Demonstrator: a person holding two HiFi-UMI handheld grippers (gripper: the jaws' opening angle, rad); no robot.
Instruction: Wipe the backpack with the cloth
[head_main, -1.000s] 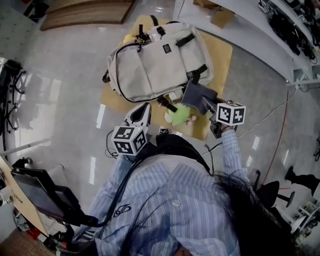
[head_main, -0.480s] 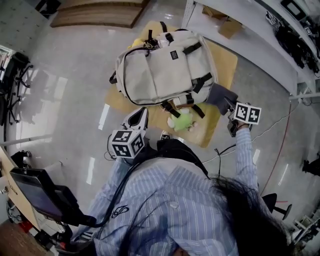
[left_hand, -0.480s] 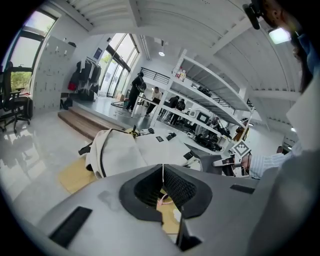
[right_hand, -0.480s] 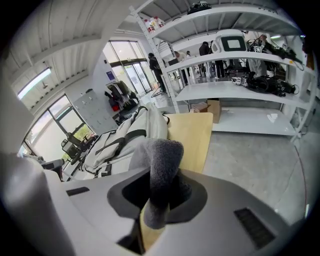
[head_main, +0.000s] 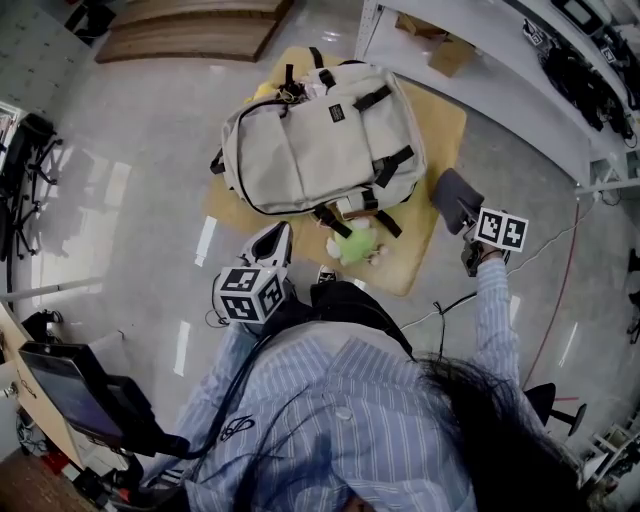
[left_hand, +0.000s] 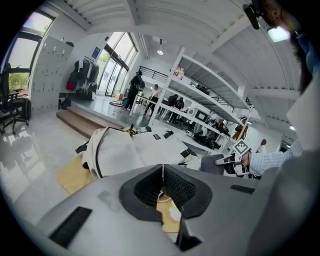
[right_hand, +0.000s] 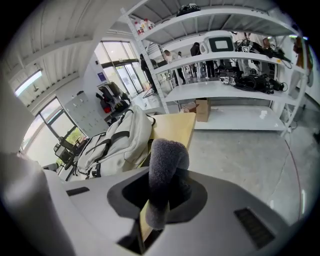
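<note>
Now: cloth in hand but off pack. Right gripper (head_main: 468, 220) clamped on grey cloth (head_main: 453, 193), hanging clear of beige backpack (head_main: 320, 130), at its 4 o'clock, over edge of tan mat (head_main: 440, 115). Backpack lies flat on mat, front up. Left gripper (head_main: 272, 243) jaws pressed together, nothing between, at pack's 7 o'clock, near green toy (head_main: 352, 243). Likely between strokes. Next: carry cloth toward 10 o'clock, press onto front panel, drag across; straps may snag.

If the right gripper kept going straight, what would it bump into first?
Probably the tan mat under the backpack, just beside the bag. The right gripper, shut on the grey cloth, aims there, though depth is hard to judge.
</note>
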